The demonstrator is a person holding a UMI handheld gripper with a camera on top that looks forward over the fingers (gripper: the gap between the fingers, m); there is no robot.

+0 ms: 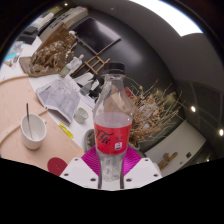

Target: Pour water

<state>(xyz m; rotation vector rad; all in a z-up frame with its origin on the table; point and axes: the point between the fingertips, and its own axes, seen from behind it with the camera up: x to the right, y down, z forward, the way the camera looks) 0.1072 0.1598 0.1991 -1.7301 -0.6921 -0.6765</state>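
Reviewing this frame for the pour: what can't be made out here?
- Bottle base: gripper view, hidden by the fingers and pads around it.
- Bottle contents: label covers the lower part; water level unclear.
- Cup contents: gripper view, too small to tell; only a stick shows.
- Papers beyond the cup: print too small to read.
- Grip contact: covered by the label.

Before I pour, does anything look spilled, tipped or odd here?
Nothing spilled. The bottle stands upright in the tool, cap still on, so it can't pour yet. The cup beside it is upright.
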